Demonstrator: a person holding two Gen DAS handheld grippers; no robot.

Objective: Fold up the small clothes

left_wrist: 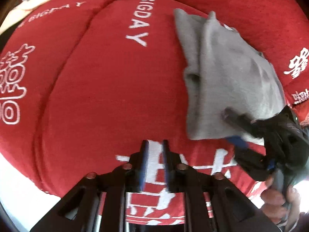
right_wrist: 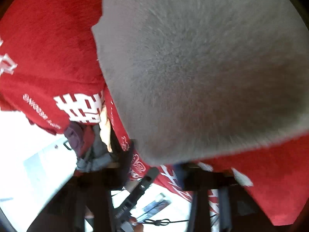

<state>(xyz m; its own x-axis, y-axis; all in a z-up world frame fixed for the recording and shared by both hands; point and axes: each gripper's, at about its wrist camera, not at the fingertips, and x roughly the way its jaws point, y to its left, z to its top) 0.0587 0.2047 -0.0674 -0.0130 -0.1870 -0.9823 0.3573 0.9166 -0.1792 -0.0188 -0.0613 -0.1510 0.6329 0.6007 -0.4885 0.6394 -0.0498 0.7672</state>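
Two handheld tools are working over a red plush cover (left_wrist: pixel 108 89) printed with white lettering and characters, its padded sections swelling in rounded panels divided by deep seams. One grey garment (left_wrist: pixel 229 73), soft and fleecy, is lying folded in loose layers on the right side of the cover, its far corners rising in two points and its near edge curling up. From the right, the right tool (left_wrist: pixel 231 119) is reaching in low, its dark fingers pressed together and pinching the near right edge of the grey garment, with blue pads showing just below the cloth. A hand (left_wrist: pixel 278 203) is gripping that tool's handle at the lower right. Nearer the viewer, the left tool (left_wrist: pixel 155 145) is pointing steeply down at the cover, its black fingers with blue pads standing apart with only a white printed character showing between them; it is touching no cloth. In the right wrist view the grey garment (right_wrist: pixel 202 67) is filling most of the frame, its nap blurred, blocking the tool's own tips from sight. Beyond the cover's left edge, a heap of dark and maroon fabric (right_wrist: pixel 87 143) is sitting beside a bright white floor (right_wrist: pixel 34 154).
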